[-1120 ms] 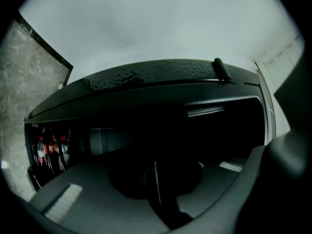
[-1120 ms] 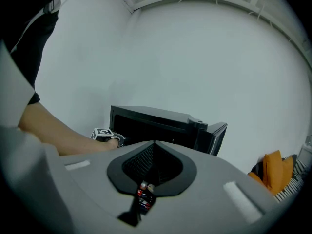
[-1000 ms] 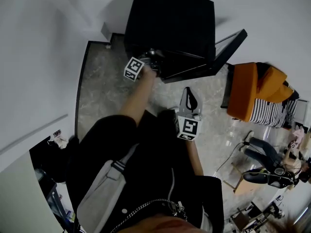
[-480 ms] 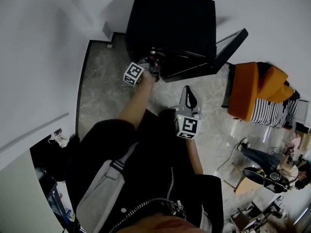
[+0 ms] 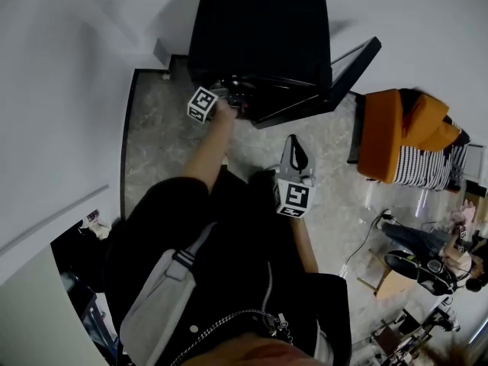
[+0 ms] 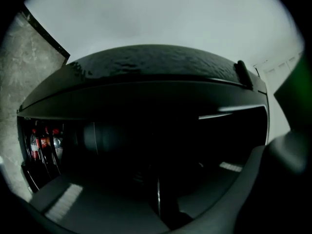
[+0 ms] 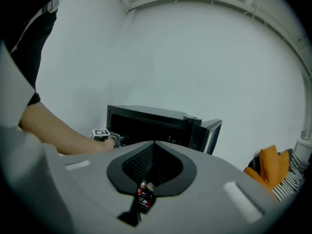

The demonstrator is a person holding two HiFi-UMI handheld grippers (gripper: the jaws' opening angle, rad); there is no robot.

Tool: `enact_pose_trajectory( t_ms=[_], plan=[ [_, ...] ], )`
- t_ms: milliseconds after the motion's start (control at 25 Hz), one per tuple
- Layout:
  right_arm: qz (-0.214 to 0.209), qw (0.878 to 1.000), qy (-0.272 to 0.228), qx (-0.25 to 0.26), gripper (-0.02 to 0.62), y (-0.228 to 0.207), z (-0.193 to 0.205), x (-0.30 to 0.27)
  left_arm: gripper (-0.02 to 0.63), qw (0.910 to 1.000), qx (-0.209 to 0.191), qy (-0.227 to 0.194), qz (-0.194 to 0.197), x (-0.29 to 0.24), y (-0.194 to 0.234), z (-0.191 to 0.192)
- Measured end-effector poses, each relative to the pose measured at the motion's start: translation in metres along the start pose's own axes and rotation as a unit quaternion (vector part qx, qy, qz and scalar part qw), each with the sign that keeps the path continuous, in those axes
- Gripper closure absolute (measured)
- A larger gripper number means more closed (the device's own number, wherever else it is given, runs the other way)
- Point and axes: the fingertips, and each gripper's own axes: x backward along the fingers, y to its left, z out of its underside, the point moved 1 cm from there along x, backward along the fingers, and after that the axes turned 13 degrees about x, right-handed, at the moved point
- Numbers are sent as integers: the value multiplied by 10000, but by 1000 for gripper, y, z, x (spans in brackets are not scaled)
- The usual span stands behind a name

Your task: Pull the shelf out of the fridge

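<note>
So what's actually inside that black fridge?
A few bottles with red labels stand at the left side of the fridge. The rest of the inside is too dark to make out, the shelf included.

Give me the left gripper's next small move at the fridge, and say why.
Probably close the left gripper firmly on the shelf's front edge before pulling straight back. It sits at the mouth of the fridge, whose door stands open, but the interior is too dark to confirm a grip. The right gripper hangs back, shut and empty.
</note>
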Motion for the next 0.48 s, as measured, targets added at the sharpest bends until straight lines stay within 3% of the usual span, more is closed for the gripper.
enact_pose_trajectory(
  t_ms=[480],
  plan=[
    [-183,9994,19,-303,592,11,6,-18,584,9996,257,100,-37,17,1,5]
  ],
)
